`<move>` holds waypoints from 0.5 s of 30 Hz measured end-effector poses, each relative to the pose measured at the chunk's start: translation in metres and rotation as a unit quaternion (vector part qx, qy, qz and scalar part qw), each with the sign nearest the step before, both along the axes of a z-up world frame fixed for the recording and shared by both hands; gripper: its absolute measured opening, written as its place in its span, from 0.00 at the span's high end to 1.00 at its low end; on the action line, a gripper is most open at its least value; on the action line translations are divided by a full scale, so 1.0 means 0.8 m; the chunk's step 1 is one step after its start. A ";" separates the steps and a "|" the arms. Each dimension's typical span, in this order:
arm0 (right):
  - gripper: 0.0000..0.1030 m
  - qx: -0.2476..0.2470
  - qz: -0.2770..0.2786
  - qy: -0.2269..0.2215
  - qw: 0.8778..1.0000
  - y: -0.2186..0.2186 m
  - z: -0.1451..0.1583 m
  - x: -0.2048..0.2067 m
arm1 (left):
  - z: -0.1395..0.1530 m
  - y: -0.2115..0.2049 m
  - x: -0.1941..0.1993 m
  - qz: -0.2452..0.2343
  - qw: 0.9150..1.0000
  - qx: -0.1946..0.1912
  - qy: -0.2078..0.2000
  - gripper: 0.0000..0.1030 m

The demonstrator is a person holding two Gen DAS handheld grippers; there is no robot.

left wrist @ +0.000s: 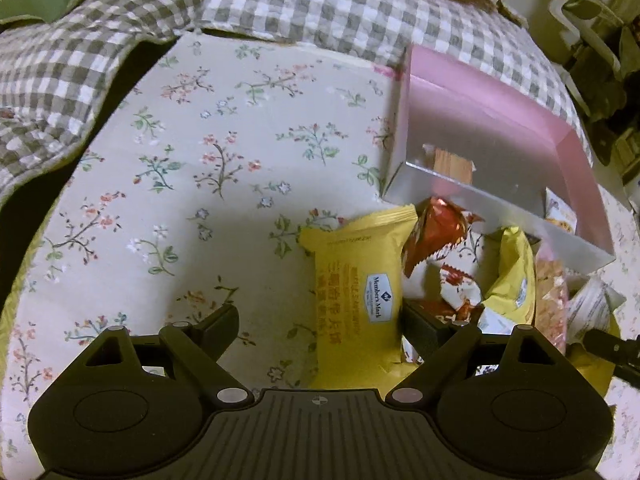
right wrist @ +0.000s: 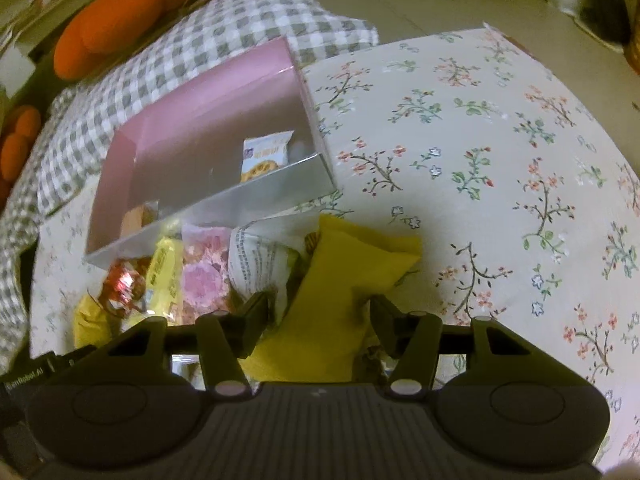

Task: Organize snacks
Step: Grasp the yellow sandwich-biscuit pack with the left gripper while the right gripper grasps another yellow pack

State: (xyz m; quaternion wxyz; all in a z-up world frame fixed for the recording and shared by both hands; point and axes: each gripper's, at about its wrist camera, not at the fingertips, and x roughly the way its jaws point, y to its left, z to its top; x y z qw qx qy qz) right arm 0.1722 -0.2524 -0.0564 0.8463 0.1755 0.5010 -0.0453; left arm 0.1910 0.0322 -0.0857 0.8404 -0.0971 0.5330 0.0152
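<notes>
A pile of snack packets lies on the floral cloth (left wrist: 180, 168) in front of a pink box (left wrist: 500, 120) with a silver front wall. My left gripper (left wrist: 320, 324) is open over a yellow Member's Mark packet (left wrist: 356, 280); its right finger is beside the packet and its left finger stands well clear. A red wrapper (left wrist: 436, 236) and another yellow packet (left wrist: 512, 276) lie to the right. In the right wrist view, my right gripper (right wrist: 320, 320) has both pads against a plain yellow packet (right wrist: 360, 252). The pink box (right wrist: 200, 140) holds a cookie packet (right wrist: 266, 156).
A pink floral packet (right wrist: 204, 268) and a white printed packet (right wrist: 260, 260) lie left of my right gripper. A grey checked blanket (left wrist: 320, 4) and an orange cushion (right wrist: 132, 4) lie behind the box. Bare floral cloth (right wrist: 500, 160) extends to the right.
</notes>
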 end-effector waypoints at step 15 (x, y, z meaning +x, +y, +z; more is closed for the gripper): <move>0.53 -0.026 0.037 0.012 0.999 0.011 -0.005 0.001 | -0.014 -0.005 0.008 -0.019 1.000 0.017 -0.001 0.17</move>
